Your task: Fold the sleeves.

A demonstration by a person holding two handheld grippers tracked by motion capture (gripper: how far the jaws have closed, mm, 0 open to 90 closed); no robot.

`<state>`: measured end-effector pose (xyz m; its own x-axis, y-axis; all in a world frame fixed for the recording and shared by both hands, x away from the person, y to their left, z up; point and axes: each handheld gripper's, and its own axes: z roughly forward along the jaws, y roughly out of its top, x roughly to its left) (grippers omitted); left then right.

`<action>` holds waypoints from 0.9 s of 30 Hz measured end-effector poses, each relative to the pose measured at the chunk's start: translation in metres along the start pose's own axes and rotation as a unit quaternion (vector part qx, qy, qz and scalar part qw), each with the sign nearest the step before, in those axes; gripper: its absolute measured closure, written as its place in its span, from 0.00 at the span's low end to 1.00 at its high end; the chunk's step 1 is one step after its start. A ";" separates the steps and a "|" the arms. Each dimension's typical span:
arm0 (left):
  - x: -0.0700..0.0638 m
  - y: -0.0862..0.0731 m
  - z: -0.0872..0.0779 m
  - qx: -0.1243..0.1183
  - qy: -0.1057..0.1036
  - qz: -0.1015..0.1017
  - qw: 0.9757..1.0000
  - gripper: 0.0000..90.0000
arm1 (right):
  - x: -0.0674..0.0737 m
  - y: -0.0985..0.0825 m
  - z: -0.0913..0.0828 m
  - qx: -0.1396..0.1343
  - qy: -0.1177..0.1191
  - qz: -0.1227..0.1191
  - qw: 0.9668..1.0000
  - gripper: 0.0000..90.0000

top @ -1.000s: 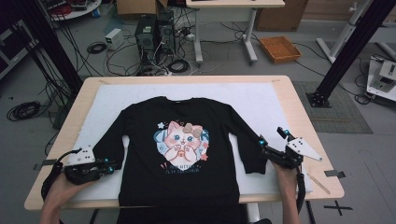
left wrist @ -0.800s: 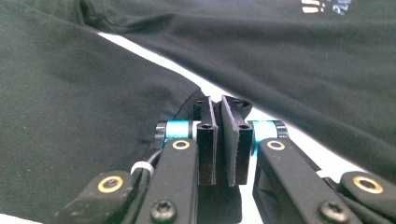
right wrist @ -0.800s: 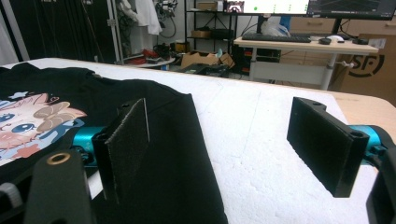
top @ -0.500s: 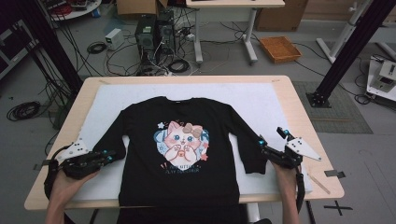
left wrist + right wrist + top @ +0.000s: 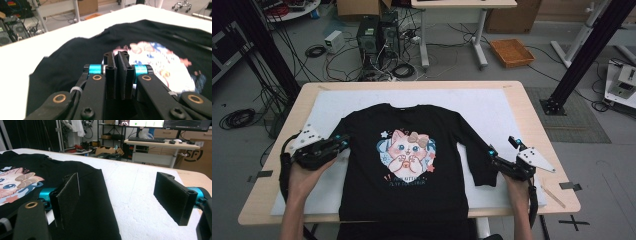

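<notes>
A black sweatshirt with a pink cat print lies face up on a white mat. My left gripper is shut on the cuff of the shirt's left sleeve and holds it lifted at the left edge of the shirt's body. In the left gripper view its pads stand pressed together above the print. My right gripper rests open at the right sleeve's cuff. In the right gripper view one pad hangs over the sleeve, the other over bare mat.
The mat covers most of a wooden table; its front edge runs by the person's forearms. Behind the table the floor holds computer towers, tangled cables and an orange tray. A black frame post stands at the right.
The left gripper has risen and moved right toward the shirt's body, taking the left sleeve with it off the mat. The right gripper has stayed put.
</notes>
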<state>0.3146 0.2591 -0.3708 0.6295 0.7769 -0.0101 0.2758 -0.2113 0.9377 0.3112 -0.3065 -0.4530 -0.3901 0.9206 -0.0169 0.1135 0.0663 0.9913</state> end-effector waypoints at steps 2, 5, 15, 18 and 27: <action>-0.007 0.006 0.013 0.002 -0.002 0.005 1.000 0.94 | 0.001 0.000 0.000 0.001 -0.001 0.000 1.000 0.23; -0.019 0.012 0.031 0.006 -0.007 0.007 1.000 0.94 | 0.001 0.000 0.000 0.001 -0.004 -0.005 1.000 0.23; -0.049 0.032 0.102 0.031 -0.008 0.017 0.999 0.94 | 0.003 0.000 0.000 0.004 -0.005 -0.008 1.000 0.23; -0.057 0.035 0.126 0.055 -0.014 0.024 0.998 0.94 | 0.003 0.000 0.000 0.005 -0.006 -0.008 1.000 0.23; -0.079 0.025 0.184 0.115 -0.036 0.038 0.992 0.94 | 0.003 0.000 0.000 0.005 -0.008 -0.013 1.000 0.23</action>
<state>0.4056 0.0834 -0.4101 0.7030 0.7108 0.0251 0.3790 -0.4042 0.8324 0.3104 -0.3032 -0.4530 -0.3785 0.9245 -0.0457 0.1120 0.0947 0.9892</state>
